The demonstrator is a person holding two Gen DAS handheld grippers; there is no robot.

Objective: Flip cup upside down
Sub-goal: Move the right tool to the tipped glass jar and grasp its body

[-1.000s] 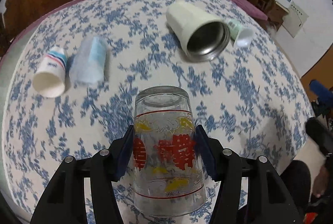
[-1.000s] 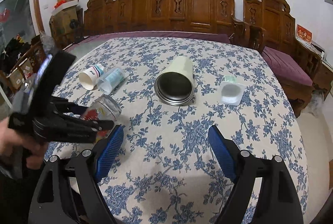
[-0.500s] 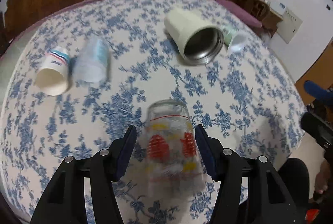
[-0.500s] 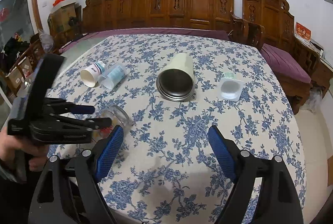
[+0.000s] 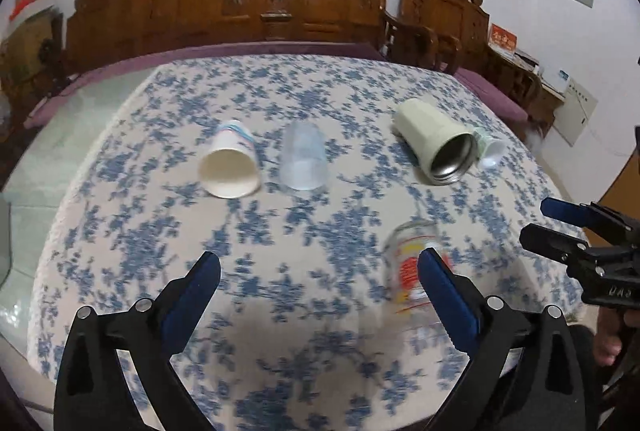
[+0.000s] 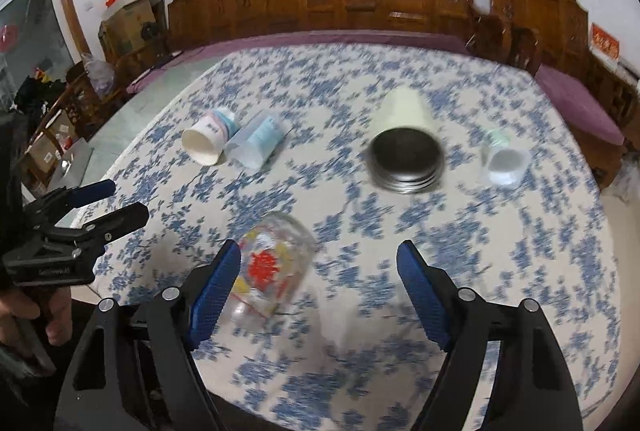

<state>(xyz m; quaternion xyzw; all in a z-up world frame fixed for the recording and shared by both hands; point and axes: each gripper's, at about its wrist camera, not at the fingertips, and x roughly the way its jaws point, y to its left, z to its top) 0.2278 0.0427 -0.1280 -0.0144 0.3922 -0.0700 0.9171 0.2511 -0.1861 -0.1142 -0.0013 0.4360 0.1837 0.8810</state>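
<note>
- The glass cup (image 6: 268, 267) with the red and yellow print stands near the front edge of the table (image 5: 320, 103), closed end up, so I'd call that one flipped already.
- Left gripper (image 5: 320, 287) has its blue pads wide apart with nothing between them. The glass sits just off its right pad, outside the gap.
- Right gripper (image 6: 320, 285) is also spread wide and empty. The glass is beside its left pad, partly hidden behind it in that view.
- Further back, four more things lie on their sides: a paper cup (image 5: 230, 167), a clear plastic cup (image 5: 302, 161) right beside it, a big cream steel tumbler (image 5: 436, 145), and a small white cup (image 5: 490, 151) tucked against the tumbler.
- My guess is the step now is just backing off from the glass and lining up on something else. Both views are blurry, so take the details loosely.
- To do it well, I'd keep both sets of pads clear of the glass while moving, because a knock sideways would tip it so close to the edge.
- If the paper cup is next, I'd come in low across its side with gentle pressure, since it would squash easily.
- The tumbler looks too wide for a lazy grab, so centre it first.
</note>
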